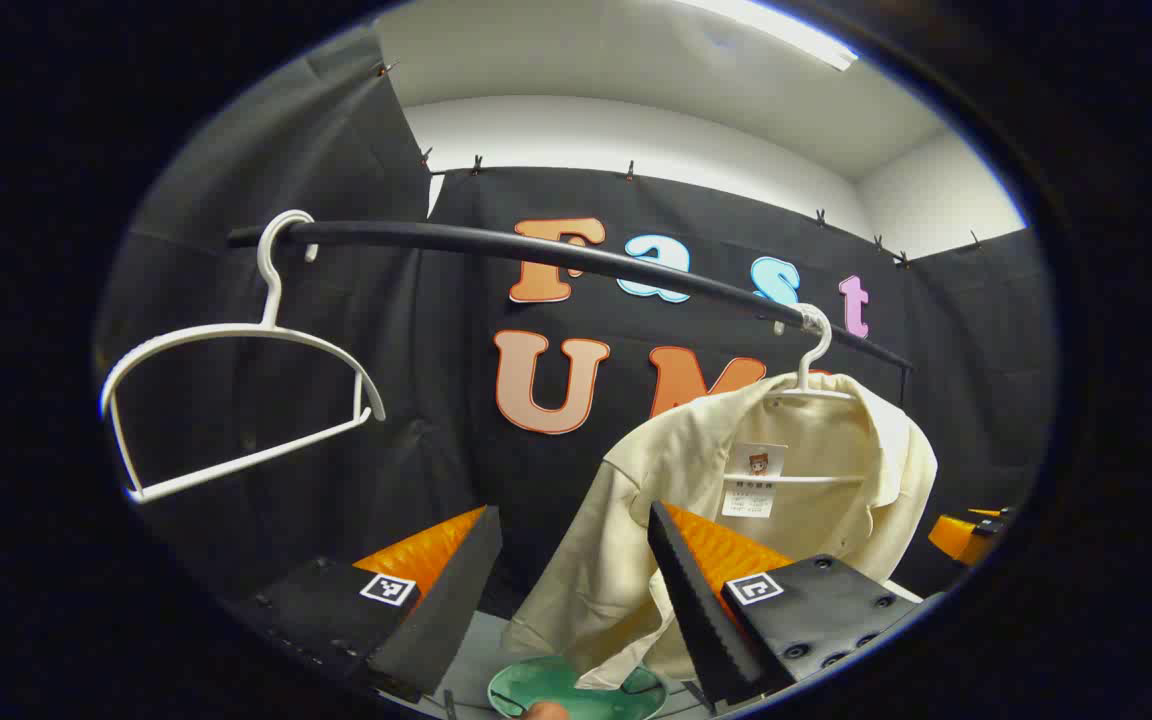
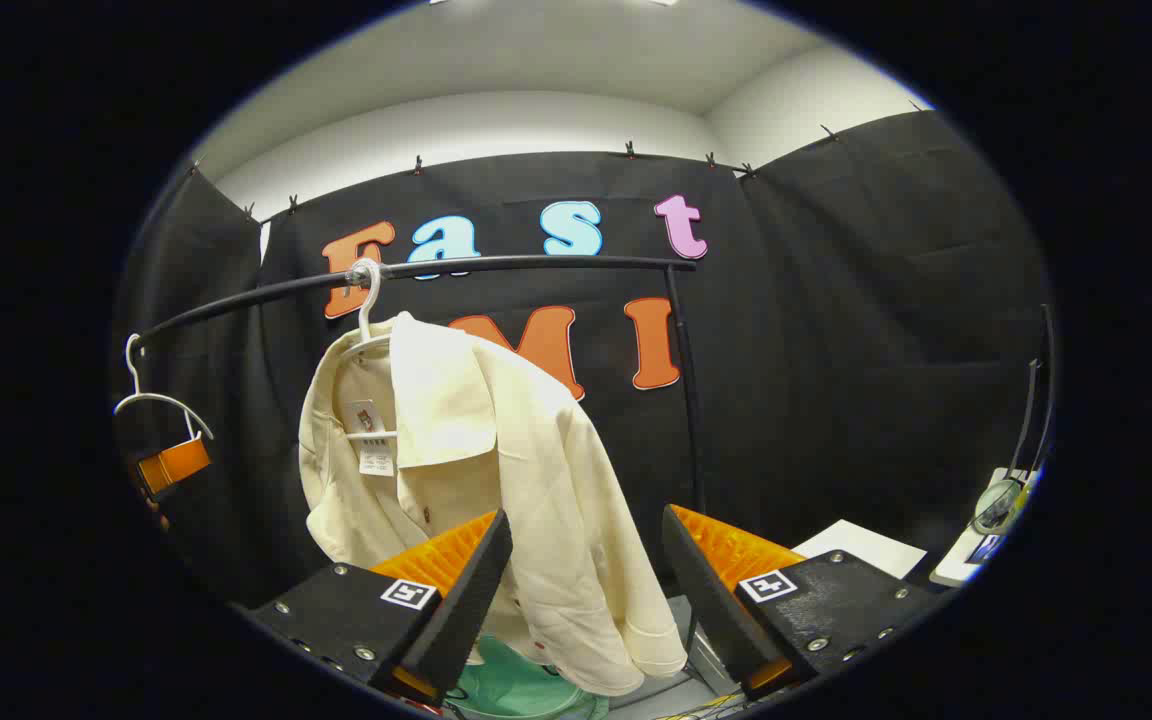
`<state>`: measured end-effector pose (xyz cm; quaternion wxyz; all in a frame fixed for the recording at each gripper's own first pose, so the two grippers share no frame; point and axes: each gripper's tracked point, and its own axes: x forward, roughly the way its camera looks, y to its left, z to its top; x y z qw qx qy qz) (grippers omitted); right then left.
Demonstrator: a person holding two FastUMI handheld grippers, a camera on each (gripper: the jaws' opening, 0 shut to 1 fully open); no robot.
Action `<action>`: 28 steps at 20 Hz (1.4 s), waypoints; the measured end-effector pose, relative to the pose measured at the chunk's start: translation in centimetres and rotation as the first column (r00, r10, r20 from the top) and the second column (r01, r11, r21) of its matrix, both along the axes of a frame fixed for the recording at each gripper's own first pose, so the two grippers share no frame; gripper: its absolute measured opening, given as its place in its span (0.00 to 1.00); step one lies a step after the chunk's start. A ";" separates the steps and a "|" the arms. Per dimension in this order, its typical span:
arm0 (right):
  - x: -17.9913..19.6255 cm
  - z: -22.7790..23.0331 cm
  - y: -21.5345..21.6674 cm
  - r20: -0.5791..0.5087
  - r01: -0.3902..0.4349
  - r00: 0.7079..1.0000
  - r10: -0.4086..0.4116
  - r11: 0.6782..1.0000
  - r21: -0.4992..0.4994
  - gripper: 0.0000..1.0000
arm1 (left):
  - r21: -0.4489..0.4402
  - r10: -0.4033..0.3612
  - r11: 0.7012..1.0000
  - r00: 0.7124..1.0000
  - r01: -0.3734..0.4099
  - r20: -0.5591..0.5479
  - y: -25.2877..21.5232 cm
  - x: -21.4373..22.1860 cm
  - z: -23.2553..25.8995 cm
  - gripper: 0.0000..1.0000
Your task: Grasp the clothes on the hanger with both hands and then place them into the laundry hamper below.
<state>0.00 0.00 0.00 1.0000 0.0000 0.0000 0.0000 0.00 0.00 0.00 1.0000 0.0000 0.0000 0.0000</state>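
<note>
Hanging from the black rail (image 1: pixel 556 250) in the left gripper view, the cream shirt (image 1: pixel 736 500) is sitting on a white hanger (image 1: pixel 816 350) toward the right end of the rail. An empty white hanger (image 1: pixel 236 350) is hanging at the left end. The left tool (image 1: pixel 576 600) is standing released, its fingers spread wide with nothing between them. The shirt is lying ahead of the tool and slightly to its right; its lower hem is draping down between the two fingers in the picture, but contact cannot be confirmed. A green hamper (image 1: pixel 576 690) is showing below the shirt, at the bottom edge. The other tool is appearing at the far right edge (image 1: pixel 966 535).

In the right gripper view, the shirt (image 2: pixel 476 480) is hanging from its hanger (image 2: pixel 368 300) on the rail (image 2: pixel 496 265), left of centre. The right tool (image 2: pixel 586 600) is likewise released, fingers apart and gripping nothing. The shirt is hanging ahead of the tool, its hem falling behind the tool's left finger and into the gap. The hamper (image 2: pixel 511 690) is sitting beneath the hem. The left tool is showing far left (image 2: pixel 171 465), just below the empty hanger (image 2: pixel 161 400).
</note>
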 end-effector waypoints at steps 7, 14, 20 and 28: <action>-1.9 1.0 -0.5 0.032 0.017 0.999 -0.016 0.999 -0.040 0.94 | -0.034 -0.017 0.999 1.000 0.016 -0.014 -0.3 -1.1 0.0 0.96; -2.5 1.2 -0.1 0.035 0.003 0.999 -0.001 0.999 -0.045 0.94 | -0.019 -0.011 1.000 1.000 0.011 -0.004 -0.3 -1.5 0.3 0.97; -2.3 1.0 -0.1 0.032 0.008 0.999 -0.007 0.999 -0.050 0.94 | -0.024 -0.007 1.000 1.000 0.007 -0.017 -0.3 -1.4 -0.3 0.97; -1.0 0.0 1.6 0.007 -0.019 1.000 0.020 0.998 -0.059 0.94 | -0.017 0.003 1.000 1.000 -0.003 -0.002 0.4 -1.0 0.0 0.96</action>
